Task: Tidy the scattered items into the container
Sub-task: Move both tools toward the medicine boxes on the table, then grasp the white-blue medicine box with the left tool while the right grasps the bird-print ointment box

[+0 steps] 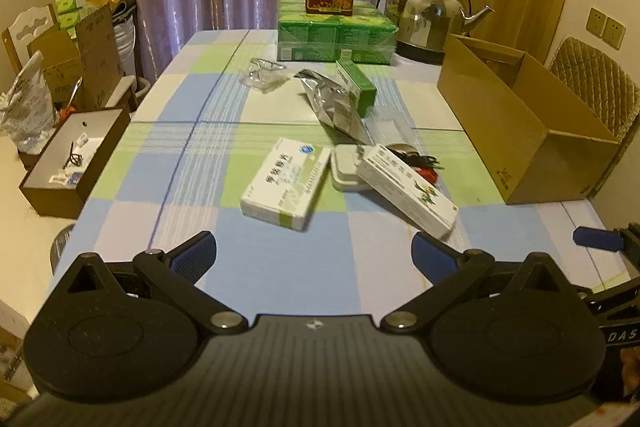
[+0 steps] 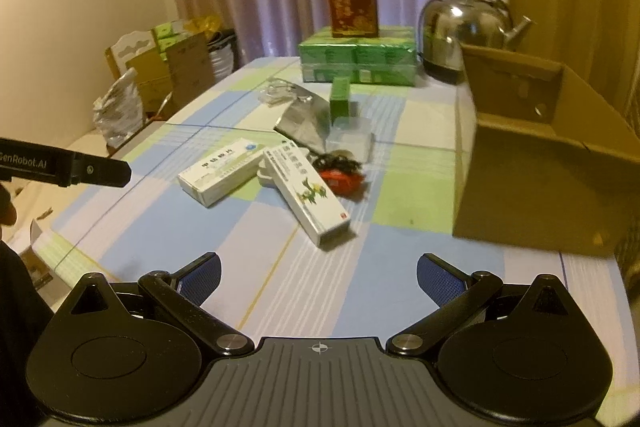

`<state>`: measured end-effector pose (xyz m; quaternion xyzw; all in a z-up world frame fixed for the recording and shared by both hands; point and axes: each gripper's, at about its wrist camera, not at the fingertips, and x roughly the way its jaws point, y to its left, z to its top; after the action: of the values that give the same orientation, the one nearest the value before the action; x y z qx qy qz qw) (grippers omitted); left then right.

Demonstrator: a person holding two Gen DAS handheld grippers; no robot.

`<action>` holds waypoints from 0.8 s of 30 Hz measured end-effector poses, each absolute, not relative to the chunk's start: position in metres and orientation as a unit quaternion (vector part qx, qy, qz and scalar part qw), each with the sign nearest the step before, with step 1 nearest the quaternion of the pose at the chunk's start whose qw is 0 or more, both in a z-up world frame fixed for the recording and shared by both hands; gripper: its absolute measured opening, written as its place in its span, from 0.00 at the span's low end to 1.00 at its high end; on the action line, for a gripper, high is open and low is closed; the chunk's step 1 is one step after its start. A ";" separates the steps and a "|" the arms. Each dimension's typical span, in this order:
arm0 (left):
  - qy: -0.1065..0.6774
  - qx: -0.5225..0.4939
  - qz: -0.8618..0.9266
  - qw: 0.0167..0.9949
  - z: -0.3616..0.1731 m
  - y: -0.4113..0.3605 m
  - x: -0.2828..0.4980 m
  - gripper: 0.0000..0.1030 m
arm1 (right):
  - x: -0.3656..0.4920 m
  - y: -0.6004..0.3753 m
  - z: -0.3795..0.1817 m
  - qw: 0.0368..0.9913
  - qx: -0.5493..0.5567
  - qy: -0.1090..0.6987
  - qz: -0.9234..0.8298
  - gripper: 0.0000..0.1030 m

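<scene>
Both grippers, left (image 1: 314,253) and right (image 2: 319,277), spread wide, empty, above checked tablecloth (image 1: 192,155). White medicine boxes (image 1: 286,183) scattered left of cardboard box (image 1: 524,131). "GenRobot.AI" readable on left gripper's side.

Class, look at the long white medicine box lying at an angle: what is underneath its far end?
The long white box rests on a small white case; black cord and a red item lie beside it. The case's covered part is hidden.

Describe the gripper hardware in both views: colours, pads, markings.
Both match. Left gripper and right gripper: black linkage arms with silver pivot pins, round black housings, a ribbed grey centre plate with a crosshair mark, and blue textured pads. White "GenRobot.AI" lettering on the left gripper's side.
</scene>
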<state>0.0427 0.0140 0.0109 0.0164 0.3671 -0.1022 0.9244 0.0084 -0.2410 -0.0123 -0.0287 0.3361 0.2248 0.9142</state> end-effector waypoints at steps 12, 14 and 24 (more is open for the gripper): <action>0.387 0.087 -0.142 0.907 -0.014 0.019 0.104 0.99 | 0.076 -0.223 -0.023 0.894 -0.071 0.346 0.275 0.98; 0.397 0.092 -0.141 0.902 -0.022 0.020 0.120 0.99 | 0.084 -0.218 -0.028 0.890 -0.083 0.350 0.280 0.98; 0.415 0.099 -0.164 0.889 -0.057 0.016 0.171 0.99 | 0.130 -0.184 -0.060 0.855 -0.134 0.378 0.329 0.84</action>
<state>0.1715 0.0163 -0.0570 0.0985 0.4150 -0.1643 0.8894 0.1295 -0.1839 -0.0597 -0.1340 0.3780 0.3287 0.8551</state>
